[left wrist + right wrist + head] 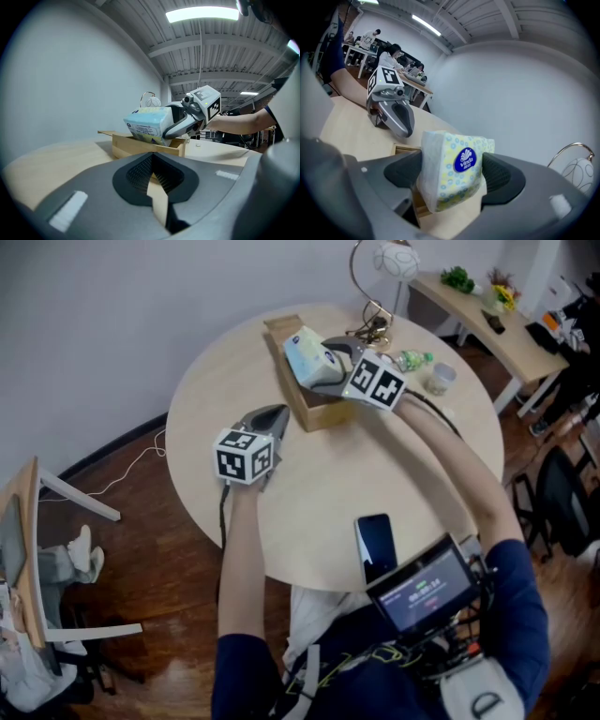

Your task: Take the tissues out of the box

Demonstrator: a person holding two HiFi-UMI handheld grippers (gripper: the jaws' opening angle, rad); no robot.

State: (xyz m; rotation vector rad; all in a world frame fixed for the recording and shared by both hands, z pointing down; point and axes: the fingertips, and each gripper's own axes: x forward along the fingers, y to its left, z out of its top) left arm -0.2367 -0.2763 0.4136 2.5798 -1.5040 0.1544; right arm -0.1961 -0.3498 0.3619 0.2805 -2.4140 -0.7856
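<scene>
right gripper jaws wide, clamped on one tissue pack, pack tilted over one wooden box, upper centre of head view, left gripper jaws together, empty, lower left of box, one phone lower centre

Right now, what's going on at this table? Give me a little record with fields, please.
tissue pack: tilted, lifted at the box's open top
right tongs: closed on the pack's sides
left tongs: shut, empty, near the box
wooden box: on the round table
also there: phone near the table's edge
</scene>
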